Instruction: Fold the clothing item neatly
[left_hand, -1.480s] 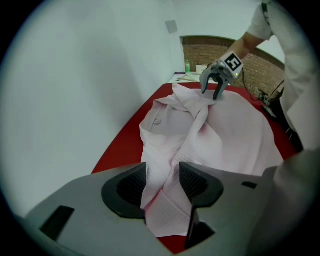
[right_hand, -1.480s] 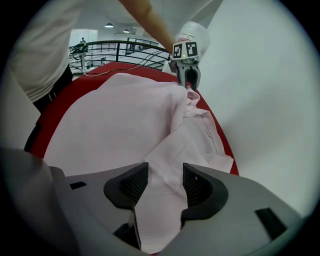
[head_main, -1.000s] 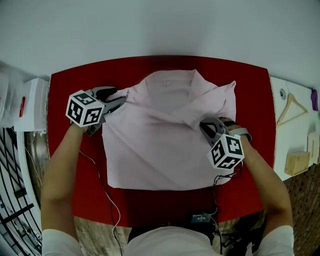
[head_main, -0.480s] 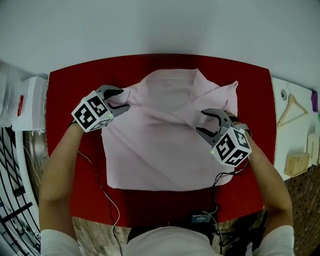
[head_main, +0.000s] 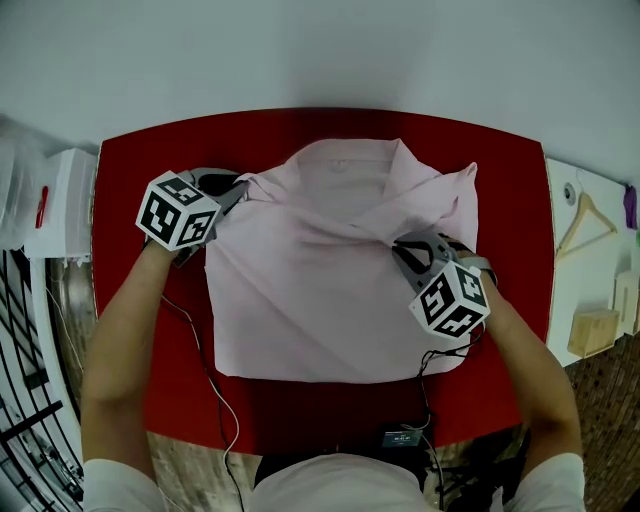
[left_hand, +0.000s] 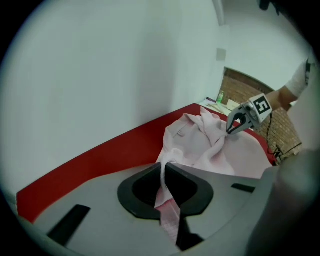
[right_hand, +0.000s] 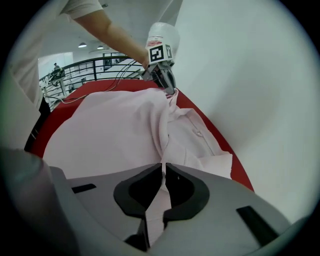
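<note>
Where the left gripper (left_hand: 164, 169) just clamped shirt (left_hand: 200, 145), pads are hidden.

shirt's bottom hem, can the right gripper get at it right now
Probably not yet: the right gripper has just closed its jaws on a fold of the shirt, so it must let go first. The bottom hem lies bare on the red table, nothing over it.
</note>
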